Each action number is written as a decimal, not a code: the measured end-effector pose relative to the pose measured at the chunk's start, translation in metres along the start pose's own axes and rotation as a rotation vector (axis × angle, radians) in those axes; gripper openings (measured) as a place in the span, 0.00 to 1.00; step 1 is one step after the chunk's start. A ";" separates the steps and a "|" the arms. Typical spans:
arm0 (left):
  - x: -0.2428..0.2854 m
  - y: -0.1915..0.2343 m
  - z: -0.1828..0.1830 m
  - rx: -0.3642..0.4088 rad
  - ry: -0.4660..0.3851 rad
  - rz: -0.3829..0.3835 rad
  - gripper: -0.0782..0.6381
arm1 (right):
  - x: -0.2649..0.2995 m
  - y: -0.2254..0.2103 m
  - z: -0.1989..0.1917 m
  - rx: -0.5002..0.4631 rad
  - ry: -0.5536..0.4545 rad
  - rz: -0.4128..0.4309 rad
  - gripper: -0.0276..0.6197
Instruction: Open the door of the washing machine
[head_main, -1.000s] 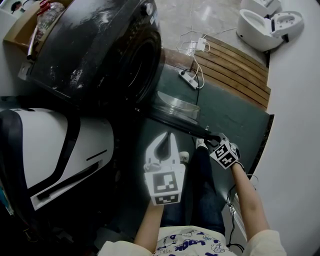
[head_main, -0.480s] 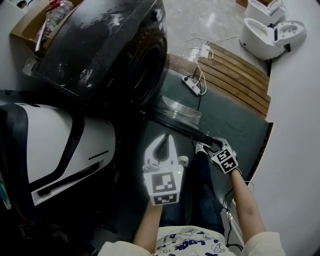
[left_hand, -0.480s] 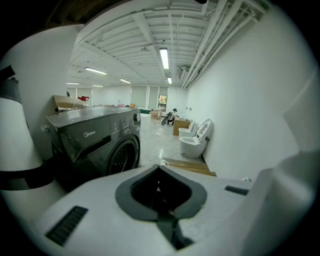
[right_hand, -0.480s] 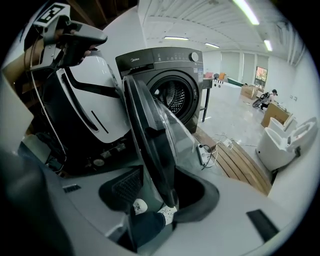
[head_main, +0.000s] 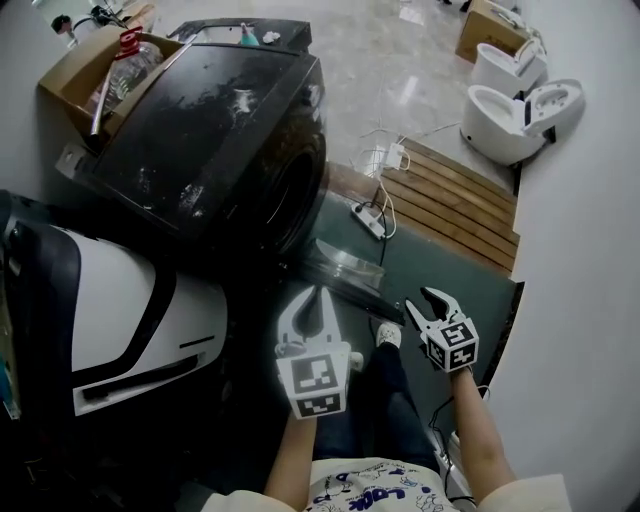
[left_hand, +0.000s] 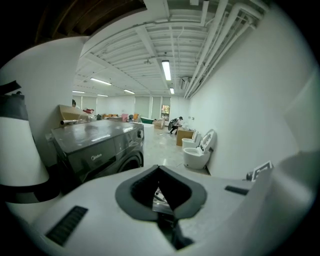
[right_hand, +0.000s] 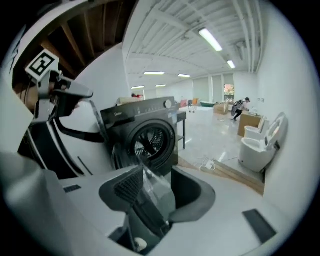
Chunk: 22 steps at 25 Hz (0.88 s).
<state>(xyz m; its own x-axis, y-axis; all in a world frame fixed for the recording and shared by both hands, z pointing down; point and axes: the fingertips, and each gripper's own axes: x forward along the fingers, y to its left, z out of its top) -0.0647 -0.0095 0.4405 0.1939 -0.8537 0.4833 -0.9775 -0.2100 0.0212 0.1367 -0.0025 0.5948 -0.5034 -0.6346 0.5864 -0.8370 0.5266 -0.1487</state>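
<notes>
**Head view, with the 2 gripper views.** The washing machine (head_main: 210, 150), a dark front-loader, stands at upper left. Its door (head_main: 345, 268) is already swung out from the drum opening (head_main: 290, 190) and reaches toward the person's legs, so the task reads as essentially done.

The right gripper (head_main: 422, 300) sits just beside the door's free edge, the natural place to pull from because it lies farthest from the hinge. Its 2 jaws stand well apart and have just been opening. In the right gripper view the door's glass shows in line with the gap, but neither pad presses on it. This suggests a release of the door, not a fresh grip.

The left gripper (head_main: 312, 300) hovers in front of the person, near the door but apart from it. Its 2 jaw tips meet and hold nothing; the small gap between the pads shows only the scene beyond. It appears to have no share in the pull and is probably kept closed to stay out of the door's path.

A white appliance (head_main: 110, 320) stands close on the machine's other side, which leaves the person's side free for the swing.
</notes>
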 end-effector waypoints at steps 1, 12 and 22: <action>-0.003 0.001 0.007 -0.002 -0.011 0.004 0.11 | -0.006 -0.003 0.021 0.013 -0.051 -0.032 0.31; -0.045 0.012 0.103 -0.013 -0.196 0.055 0.11 | -0.099 0.024 0.223 -0.069 -0.469 -0.154 0.13; -0.096 0.013 0.186 -0.001 -0.376 0.105 0.11 | -0.184 0.058 0.320 -0.120 -0.685 -0.196 0.10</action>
<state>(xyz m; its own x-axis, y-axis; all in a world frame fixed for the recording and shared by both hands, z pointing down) -0.0804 -0.0190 0.2320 0.1100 -0.9856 0.1281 -0.9936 -0.1122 -0.0099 0.1120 -0.0360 0.2233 -0.4005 -0.9153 -0.0433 -0.9163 0.4001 0.0191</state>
